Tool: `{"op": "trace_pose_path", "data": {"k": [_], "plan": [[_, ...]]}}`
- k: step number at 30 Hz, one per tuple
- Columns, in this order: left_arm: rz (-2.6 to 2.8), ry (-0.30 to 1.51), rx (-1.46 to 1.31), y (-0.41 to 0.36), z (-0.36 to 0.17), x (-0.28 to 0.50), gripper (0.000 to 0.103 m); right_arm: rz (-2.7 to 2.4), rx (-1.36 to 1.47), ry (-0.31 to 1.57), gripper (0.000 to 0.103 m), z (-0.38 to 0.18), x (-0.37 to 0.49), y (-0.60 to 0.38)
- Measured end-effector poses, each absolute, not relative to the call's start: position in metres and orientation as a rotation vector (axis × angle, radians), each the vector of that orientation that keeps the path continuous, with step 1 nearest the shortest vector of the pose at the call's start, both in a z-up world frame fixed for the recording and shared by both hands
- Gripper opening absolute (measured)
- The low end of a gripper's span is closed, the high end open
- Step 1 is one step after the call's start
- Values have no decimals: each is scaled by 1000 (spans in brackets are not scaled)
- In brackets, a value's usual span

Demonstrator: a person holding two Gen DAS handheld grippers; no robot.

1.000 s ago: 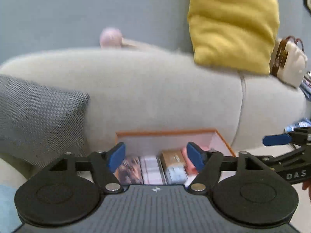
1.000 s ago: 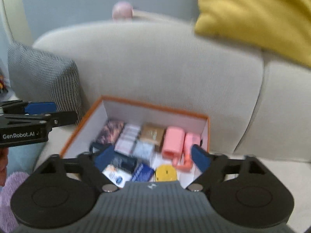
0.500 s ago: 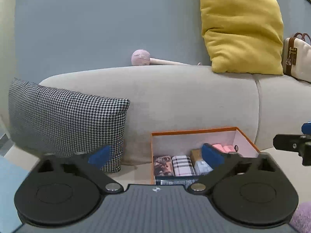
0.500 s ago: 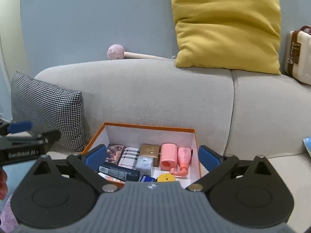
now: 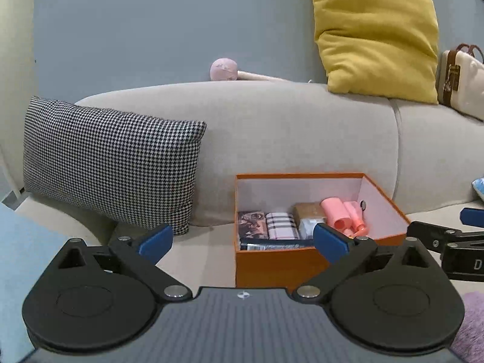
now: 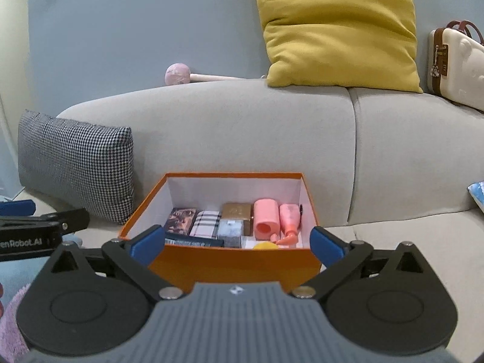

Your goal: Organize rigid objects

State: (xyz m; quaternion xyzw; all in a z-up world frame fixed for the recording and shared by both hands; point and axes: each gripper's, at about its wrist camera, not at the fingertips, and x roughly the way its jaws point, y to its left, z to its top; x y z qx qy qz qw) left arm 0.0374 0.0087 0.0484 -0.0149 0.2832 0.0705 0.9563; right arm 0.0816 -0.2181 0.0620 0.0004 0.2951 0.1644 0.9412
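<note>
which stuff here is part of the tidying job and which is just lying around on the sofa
Job: orange box, pink bottles, plaid case, gold box.

Lying about: yellow cushion, houndstooth pillow, pink mallet, cream case.

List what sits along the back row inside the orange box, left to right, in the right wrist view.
Dark patterned box → plaid box → gold-brown box → pink cylinder → pink pump bottle.
</note>
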Motion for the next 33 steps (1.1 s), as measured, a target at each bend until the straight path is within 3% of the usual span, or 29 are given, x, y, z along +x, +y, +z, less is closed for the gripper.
{"op": "trace_pose_path", "data": {"k": [12,33], "plan": [[140,632,-26,5,18,40,103,338,8,654,101,32,84,-216],[104,648,-36,5,15,35,103,356,-9,658,101,32,79,-210]]}}
